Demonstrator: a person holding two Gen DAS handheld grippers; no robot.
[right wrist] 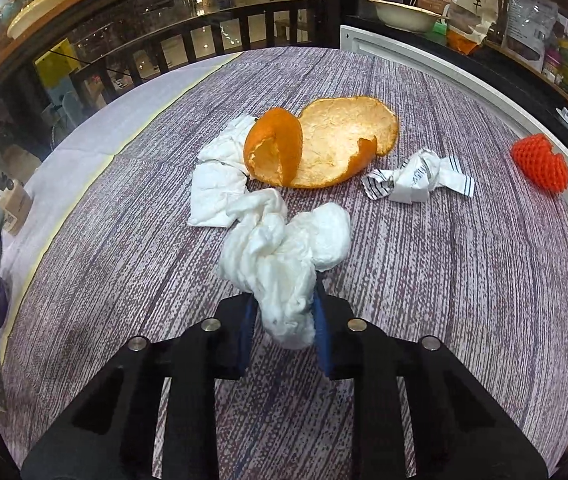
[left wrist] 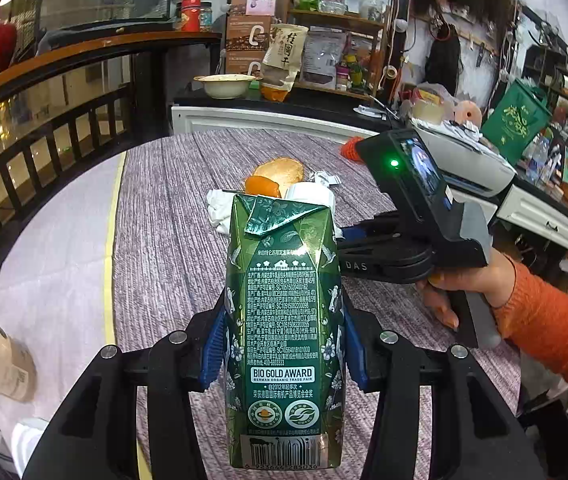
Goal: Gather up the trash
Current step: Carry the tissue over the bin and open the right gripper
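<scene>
My left gripper (left wrist: 284, 320) is shut on a green drink carton (left wrist: 284, 320), which stands upright between the blue pads and hides much of the table behind it. My right gripper (right wrist: 284, 312) is shut on a crumpled white tissue (right wrist: 284, 256), its blue pads pressing the tissue's near end. Just beyond lie a second white tissue (right wrist: 219, 176), an orange peel (right wrist: 324, 148) and a striped crumpled wrapper (right wrist: 416, 178). In the left wrist view the right gripper's black body (left wrist: 424, 208) is at the right, held by a hand in an orange sleeve (left wrist: 544, 320).
A red foam fruit net (right wrist: 540, 162) lies at the table's far right edge. The purple striped tablecloth (right wrist: 464, 280) covers the table. A white cabinet (right wrist: 424, 64) with a bowl (right wrist: 404, 14) and snack bags stands behind. A dark railing (right wrist: 203, 40) runs at the back left.
</scene>
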